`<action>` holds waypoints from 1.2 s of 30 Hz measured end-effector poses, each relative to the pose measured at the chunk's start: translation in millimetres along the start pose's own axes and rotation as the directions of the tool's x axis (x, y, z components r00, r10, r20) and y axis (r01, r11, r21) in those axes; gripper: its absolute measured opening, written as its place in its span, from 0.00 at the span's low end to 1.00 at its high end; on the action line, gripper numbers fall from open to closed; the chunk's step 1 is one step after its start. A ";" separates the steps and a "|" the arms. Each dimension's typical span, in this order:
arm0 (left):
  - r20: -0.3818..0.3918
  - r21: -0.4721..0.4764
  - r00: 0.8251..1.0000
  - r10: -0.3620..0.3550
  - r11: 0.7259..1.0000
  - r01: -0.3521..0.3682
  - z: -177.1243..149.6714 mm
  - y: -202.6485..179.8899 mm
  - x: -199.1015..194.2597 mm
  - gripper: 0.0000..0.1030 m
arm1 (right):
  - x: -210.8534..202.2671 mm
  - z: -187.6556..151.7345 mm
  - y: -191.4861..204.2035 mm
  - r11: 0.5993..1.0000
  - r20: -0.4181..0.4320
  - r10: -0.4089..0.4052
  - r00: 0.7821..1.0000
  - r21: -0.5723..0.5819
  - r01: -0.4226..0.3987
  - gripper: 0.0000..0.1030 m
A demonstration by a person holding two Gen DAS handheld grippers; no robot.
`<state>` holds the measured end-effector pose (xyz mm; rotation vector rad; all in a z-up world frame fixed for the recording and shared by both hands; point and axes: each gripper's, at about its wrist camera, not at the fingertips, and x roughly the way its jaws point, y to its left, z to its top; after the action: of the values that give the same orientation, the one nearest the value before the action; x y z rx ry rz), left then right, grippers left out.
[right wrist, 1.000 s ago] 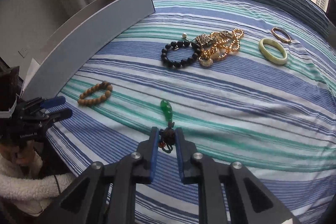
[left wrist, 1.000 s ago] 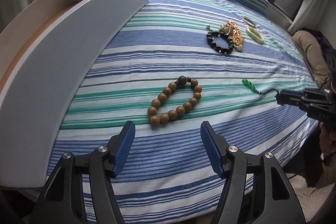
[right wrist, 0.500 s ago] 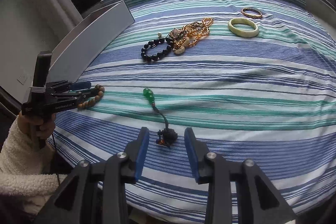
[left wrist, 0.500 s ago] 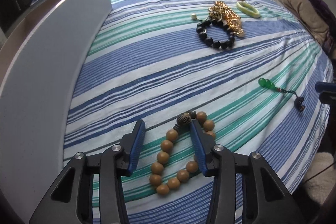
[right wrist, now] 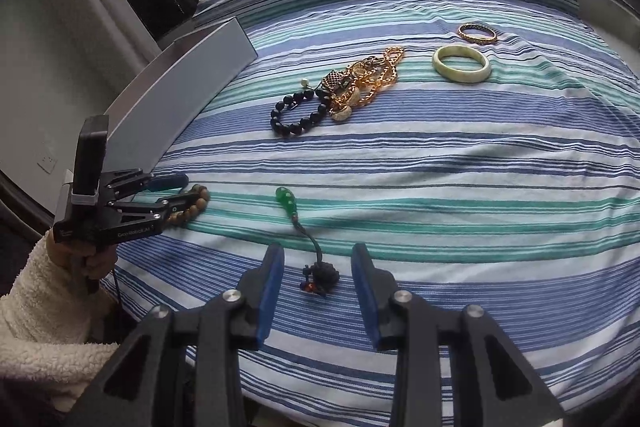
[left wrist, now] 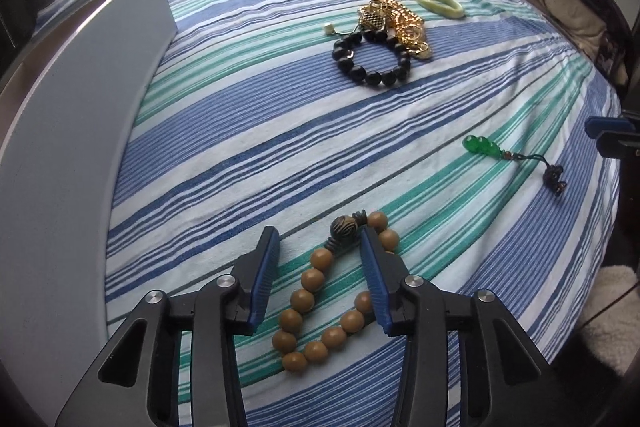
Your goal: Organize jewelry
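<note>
- The wooden bead bracelet (left wrist: pixel 332 291), an oval of round tan beads with one dark carved bead, is straddled near the striped bedspread's (left wrist: pixel 280 131) near edge by the left gripper (left wrist: pixel 320 247), jaws spread
- The green pendant (right wrist: pixel 286 199) is laid lengthwise, its knotted cord end set between the unclenched right gripper (right wrist: pixel 318 267)

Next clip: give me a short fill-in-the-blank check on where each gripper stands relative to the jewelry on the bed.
1. The left gripper is open, with one finger inside the loop of the ____ bead bracelet.
2. The right gripper is open around the dark knot of the ____ pendant.
3. The black bead bracelet touches the pile of ____ chains.
4. Beside the pale green bangle lies a thinner ____ bangle.

Missing words: wooden; green; gold; gold
</note>
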<state>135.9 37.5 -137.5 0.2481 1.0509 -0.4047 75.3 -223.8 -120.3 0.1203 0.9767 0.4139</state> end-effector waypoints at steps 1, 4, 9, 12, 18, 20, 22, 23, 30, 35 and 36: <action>0.003 0.017 1.000 -0.013 1.000 0.012 0.0 -3.4 -0.2 0.22 | 0.4 0.4 -0.1 1.000 -0.003 -0.001 1.000 -0.003 0.001 0.34; 0.005 0.038 1.000 -0.003 0.999 0.002 -0.7 -13.0 -1.0 0.09 | 4.1 2.7 -5.1 1.000 -0.015 -0.003 1.000 0.007 0.003 0.34; 0.022 -0.101 1.000 -0.007 0.995 0.009 -6.2 -6.4 -12.3 0.08 | 27.1 8.7 6.9 0.992 -0.099 -0.027 0.995 -0.123 0.014 0.34; 0.081 -0.150 0.996 -0.022 0.988 0.034 -10.1 -6.1 -35.2 0.08 | 50.9 11.5 18.8 0.977 -0.133 -0.056 0.990 -0.212 0.026 0.34; 0.165 -0.260 0.986 -0.014 0.964 0.057 -18.4 4.9 -84.1 0.08 | 73.4 13.8 37.9 0.924 -0.155 -0.150 0.976 -0.373 0.082 0.02; 0.186 -0.310 0.983 -0.013 0.948 0.071 -20.9 13.0 -101.6 0.08 | 59.7 20.6 40.7 0.941 -0.148 -0.097 0.984 -0.336 0.042 0.02; 0.212 -0.352 0.977 -0.006 0.933 0.081 -23.1 21.4 -121.5 0.08 | 42.0 31.0 46.5 0.951 -0.129 -0.051 0.990 -0.309 0.009 0.02; 0.223 -0.371 0.975 0.004 0.925 0.081 -23.6 25.4 -132.1 0.08 | 33.0 38.2 51.1 0.957 -0.122 -0.015 0.992 -0.289 -0.021 0.02; 0.251 -0.517 0.958 0.140 0.856 0.011 -26.8 78.1 -207.0 0.08 | -12.7 102.6 125.9 0.923 -0.042 0.193 0.980 -0.331 -0.196 0.02; 0.220 -0.588 0.933 0.286 0.802 -0.108 -31.3 125.2 -236.5 0.08 | -4.8 156.0 202.1 0.873 -0.023 0.283 0.959 -0.408 -0.267 0.02; 0.211 -0.600 0.929 0.305 0.790 -0.124 -32.0 134.6 -237.3 0.08 | 0.3 166.2 217.7 0.865 -0.018 0.293 0.956 -0.420 -0.273 0.02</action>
<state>66.8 219.4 56.4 -0.2387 0.7883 0.1036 150.1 -10.2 34.1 -0.1192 0.8052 0.8819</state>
